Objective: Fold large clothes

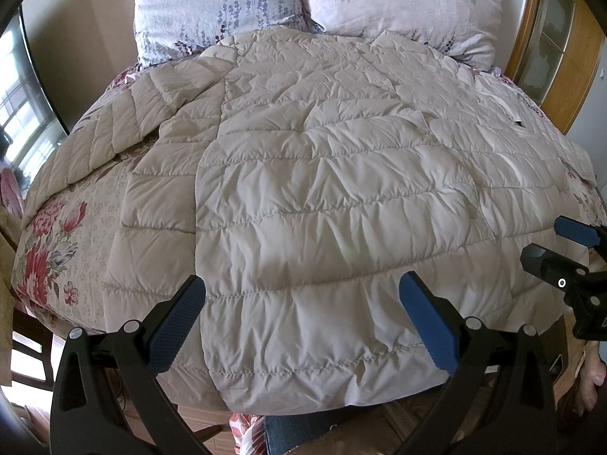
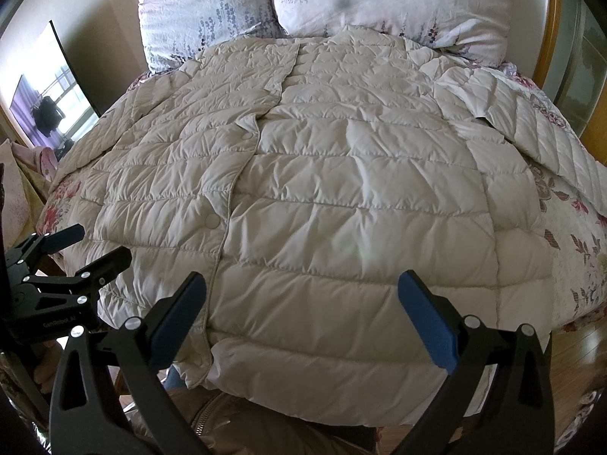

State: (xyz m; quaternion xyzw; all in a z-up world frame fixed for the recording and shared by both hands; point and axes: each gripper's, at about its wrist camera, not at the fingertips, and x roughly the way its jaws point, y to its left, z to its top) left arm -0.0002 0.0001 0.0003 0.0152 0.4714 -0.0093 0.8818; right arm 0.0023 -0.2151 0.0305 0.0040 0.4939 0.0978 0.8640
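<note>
A large beige quilted down coat (image 1: pixel 322 197) lies spread flat on the bed, front up, collar toward the pillows, hem hanging over the near edge. It also shows in the right wrist view (image 2: pixel 341 204). One sleeve (image 1: pixel 95 140) stretches to the left, the other sleeve (image 2: pixel 538 129) to the right. My left gripper (image 1: pixel 303 303) is open and empty above the hem. My right gripper (image 2: pixel 303 303) is open and empty above the hem too. The right gripper appears at the right edge of the left wrist view (image 1: pixel 561 250); the left gripper appears at the left edge of the right wrist view (image 2: pixel 76 254).
Two floral pillows (image 1: pixel 227 3) (image 2: pixel 398 0) lean at the head of the bed. A floral bedsheet (image 1: pixel 57 235) shows beside the coat. A wooden headboard (image 1: pixel 569 57) stands at the right. A window (image 2: pixel 49 113) is on the left. Wooden floor (image 2: pixel 576 360) lies below.
</note>
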